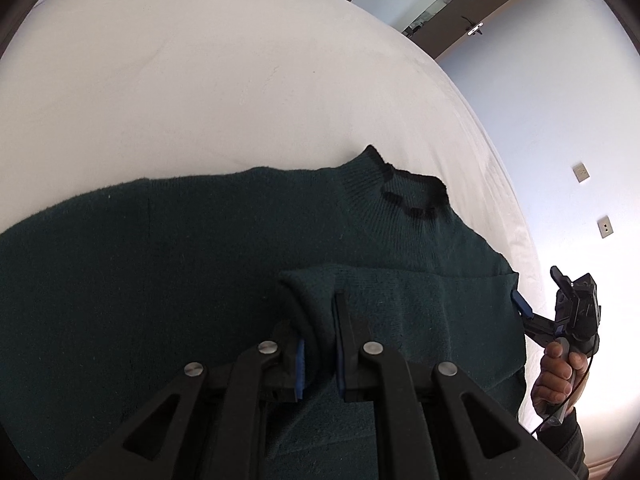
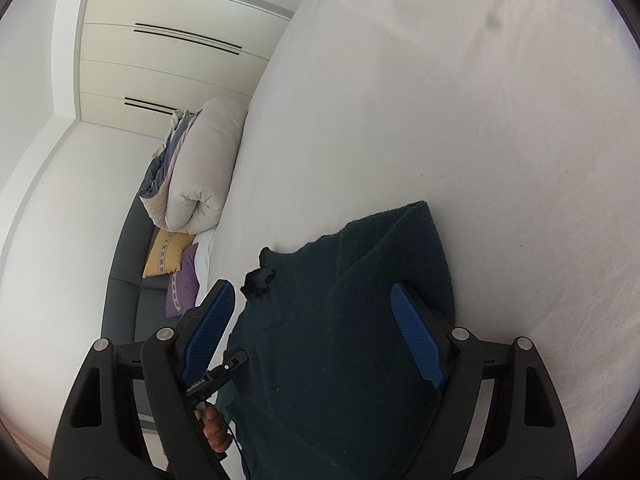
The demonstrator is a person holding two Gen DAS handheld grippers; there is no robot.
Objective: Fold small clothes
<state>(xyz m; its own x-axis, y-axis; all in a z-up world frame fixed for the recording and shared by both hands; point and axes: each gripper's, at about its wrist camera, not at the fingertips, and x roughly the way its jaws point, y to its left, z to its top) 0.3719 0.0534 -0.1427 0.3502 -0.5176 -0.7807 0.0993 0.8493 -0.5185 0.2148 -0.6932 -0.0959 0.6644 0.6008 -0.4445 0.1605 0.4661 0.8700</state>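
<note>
1. Dark green knit, soft and slightly fuzzy, makes up the sweater (image 1: 200, 248), which lies spread on the bed (image 1: 180, 92); its ribbed collar (image 1: 412, 200) is edged in black and points toward the far side.
2. Your left hand-held gripper (image 1: 320, 360) is clamped on a rolled fold of the sweater's fabric, the knit bunched between its blue-padded fingers (image 1: 300, 368).
3. Your right hand-held gripper (image 2: 316, 344) stands wide open, its textured blue pads (image 2: 416, 336) spread to either side of the sweater's edge; the right-hand pad sits against the cloth, the other clear of it.
4. In the left wrist view you can see your right hand (image 1: 556, 376) wrapped round that gripper's handle at the sweater's right edge.
5. The bed is covered in a smooth off-white sheet with faint creases.
6. At the left in the right wrist view sits a grey sofa (image 2: 128, 288) carrying a folded pale duvet (image 2: 200, 168), a yellow cushion (image 2: 166, 256) and a purple cushion (image 2: 184, 284).
7. Behind them stand cream wardrobe doors (image 2: 160, 52) with dark slot handles.
8. The walls are white, with two small wall plates (image 1: 592, 200) on the right in the left wrist view, and a brown door (image 1: 480, 12) at the far end.
</note>
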